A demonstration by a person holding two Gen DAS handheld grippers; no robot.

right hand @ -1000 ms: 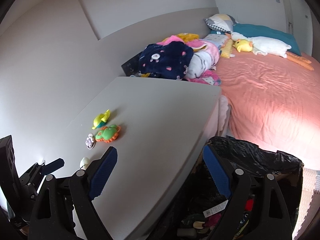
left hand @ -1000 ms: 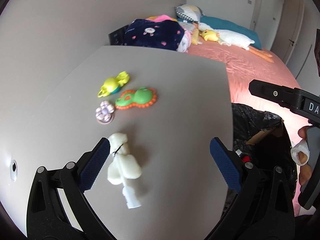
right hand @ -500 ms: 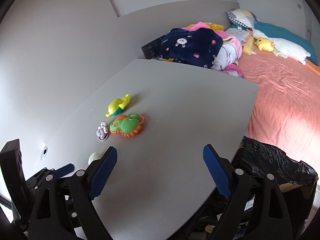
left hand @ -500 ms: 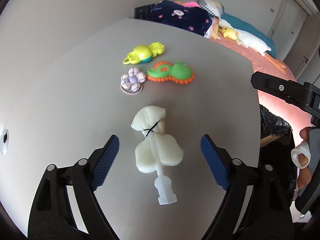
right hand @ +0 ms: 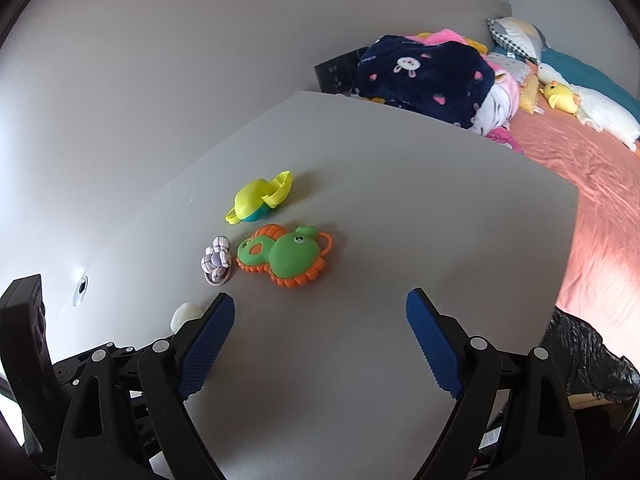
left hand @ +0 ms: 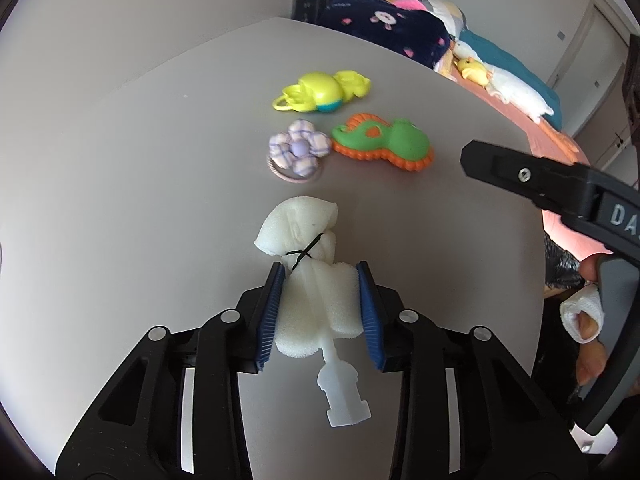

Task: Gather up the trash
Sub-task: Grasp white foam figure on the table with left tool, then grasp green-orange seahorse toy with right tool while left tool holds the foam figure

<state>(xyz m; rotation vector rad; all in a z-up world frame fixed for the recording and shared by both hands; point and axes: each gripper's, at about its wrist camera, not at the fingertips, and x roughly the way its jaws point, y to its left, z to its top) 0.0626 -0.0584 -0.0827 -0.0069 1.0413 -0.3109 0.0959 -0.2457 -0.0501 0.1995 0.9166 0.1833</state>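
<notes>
A white foam sponge piece (left hand: pixel 316 280) with a plastic stem lies on the grey table (left hand: pixel 140 160). My left gripper (left hand: pixel 322 276) is shut on its lower half, blue pads against both sides. Only its white tip (right hand: pixel 186 314) shows in the right wrist view, behind my finger. My right gripper (right hand: pixel 320 312) is open and empty above the table's near part. Its finger (left hand: pixel 540 176) shows to the right in the left wrist view. A black trash bag (right hand: pixel 592 356) hangs open at the table's right edge.
Beyond the sponge lie a purple fabric flower (left hand: pixel 298 152), a green and orange toy (left hand: pixel 384 140) and a yellow toy (left hand: pixel 320 90). A pink bed (right hand: pixel 592 168) with blankets and plush toys lies past the table's right edge. A wall borders the left.
My left gripper has moved forward over the foam sponge and closed on it. My right gripper has shifted left over the table, staying open.
</notes>
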